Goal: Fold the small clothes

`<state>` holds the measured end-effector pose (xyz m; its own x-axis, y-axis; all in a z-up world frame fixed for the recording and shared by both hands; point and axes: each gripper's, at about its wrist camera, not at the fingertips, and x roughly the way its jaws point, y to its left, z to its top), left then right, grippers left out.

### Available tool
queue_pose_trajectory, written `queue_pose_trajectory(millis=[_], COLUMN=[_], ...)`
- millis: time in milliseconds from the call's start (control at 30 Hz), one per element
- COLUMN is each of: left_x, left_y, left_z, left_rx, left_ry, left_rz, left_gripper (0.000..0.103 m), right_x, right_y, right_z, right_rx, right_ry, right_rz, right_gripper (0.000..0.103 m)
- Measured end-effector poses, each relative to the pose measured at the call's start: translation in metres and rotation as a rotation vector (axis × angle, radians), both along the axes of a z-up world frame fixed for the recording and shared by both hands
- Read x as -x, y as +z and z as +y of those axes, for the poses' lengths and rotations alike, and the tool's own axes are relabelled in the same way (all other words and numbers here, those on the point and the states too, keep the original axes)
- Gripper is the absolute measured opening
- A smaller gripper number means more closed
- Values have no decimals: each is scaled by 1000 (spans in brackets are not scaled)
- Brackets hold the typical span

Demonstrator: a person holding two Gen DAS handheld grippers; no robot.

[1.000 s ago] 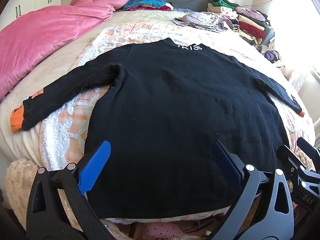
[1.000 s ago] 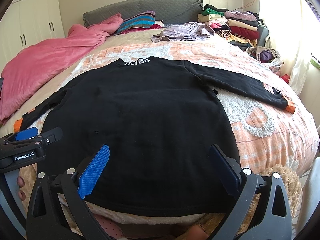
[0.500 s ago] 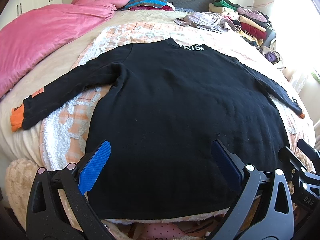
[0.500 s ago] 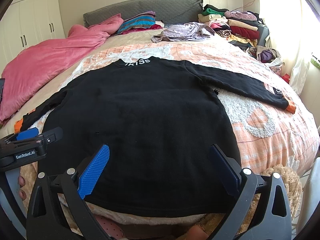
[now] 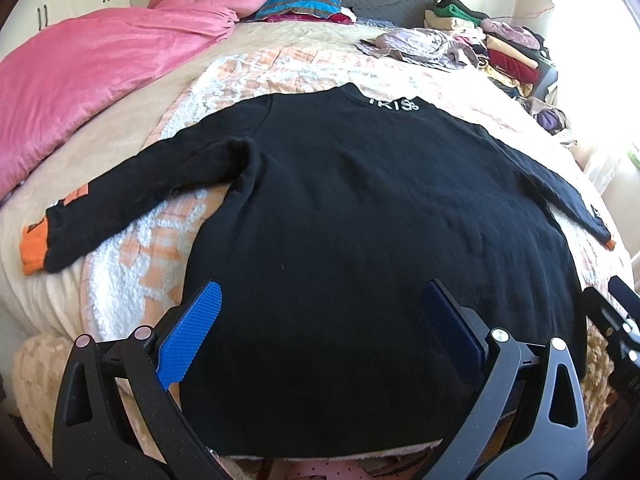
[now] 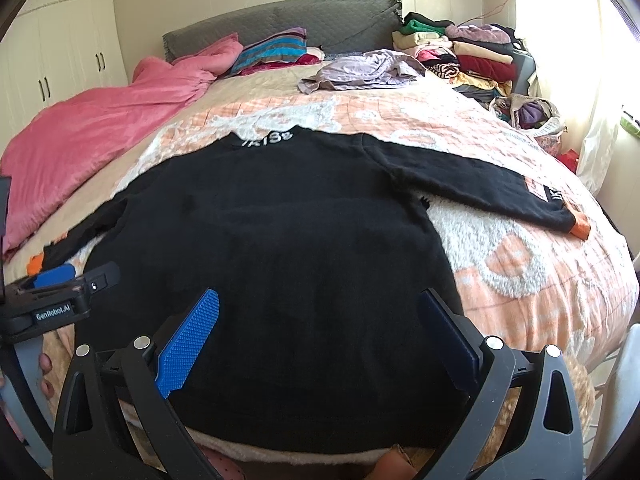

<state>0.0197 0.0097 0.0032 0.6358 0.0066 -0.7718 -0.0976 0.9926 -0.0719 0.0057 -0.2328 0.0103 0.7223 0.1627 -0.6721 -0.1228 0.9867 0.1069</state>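
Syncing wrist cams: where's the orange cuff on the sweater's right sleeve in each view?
Left wrist: orange cuff sits at the far right edge, mid-height, a small sliver at the sleeve end.
Right wrist: orange cuff lies right of centre, mid-height, on the peach blanket.
Shared landmark: the white collar lettering on the black sweater.

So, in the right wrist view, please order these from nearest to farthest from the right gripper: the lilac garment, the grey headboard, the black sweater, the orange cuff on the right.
1. black sweater, directly below the right gripper
2. orange cuff, far right
3. lilac garment, middle of the bed, beyond the collar
4. grey headboard, at the back wall
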Motion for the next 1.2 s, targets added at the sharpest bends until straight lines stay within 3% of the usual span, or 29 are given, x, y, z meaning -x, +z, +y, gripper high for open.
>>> queue_pose_trajectory(millis=[833,1200], left_x=[-100,-143], left_y=[21,21], left_z=[-16,-45], left_rx=[30,59], left_ry=[8,-64], left_rz=[11,24], left_gripper=[95,95], right_x=[-113,-144], right_y=[34,20], right_z=[-35,-94], right_rx=[-44,-105], right_ry=[-95,-258], right_rz=[-40,-10], right_gripper=[99,99])
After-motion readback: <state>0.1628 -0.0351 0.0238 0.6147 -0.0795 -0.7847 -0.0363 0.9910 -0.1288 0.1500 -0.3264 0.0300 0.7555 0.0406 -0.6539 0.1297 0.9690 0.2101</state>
